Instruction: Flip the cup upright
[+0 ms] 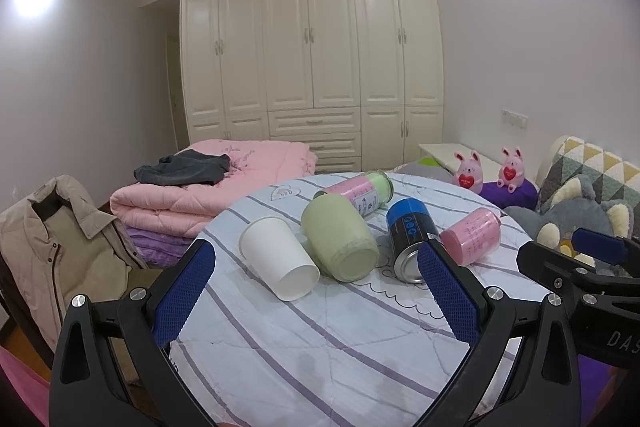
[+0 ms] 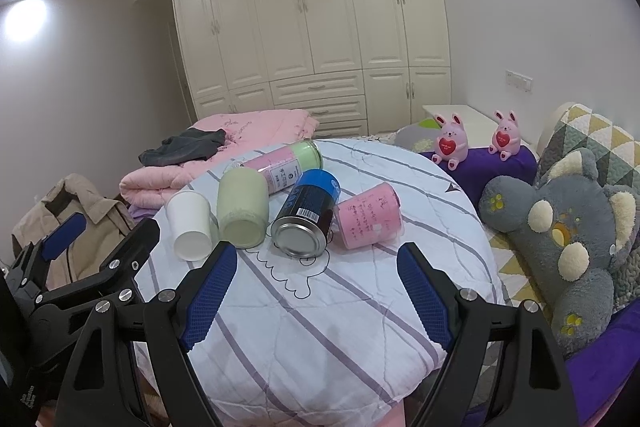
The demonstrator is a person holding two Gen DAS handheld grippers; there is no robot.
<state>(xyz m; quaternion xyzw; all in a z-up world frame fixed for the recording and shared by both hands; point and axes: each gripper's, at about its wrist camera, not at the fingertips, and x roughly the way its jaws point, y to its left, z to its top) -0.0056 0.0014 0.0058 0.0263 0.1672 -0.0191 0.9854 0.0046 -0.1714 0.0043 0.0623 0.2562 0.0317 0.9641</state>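
Closest to me, the left gripper (image 1: 316, 283) hangs with its blue pads spread wide and nothing between them; the right gripper (image 2: 316, 291) beside it is just as wide and bare. Both hover over the near part of a round table (image 2: 320, 347) under a striped cloth. Past them a row lies tipped over: a white paper cup (image 1: 278, 263) on its side at the left end, touching a green cup (image 1: 340, 239), then a blue can (image 2: 308, 215) and a pink cup (image 2: 368, 217). Behind those lies a pink-and-green bottle (image 2: 288, 163). Farther back, a folded pink quilt (image 1: 192, 195) and a cream wardrobe (image 1: 312, 39).
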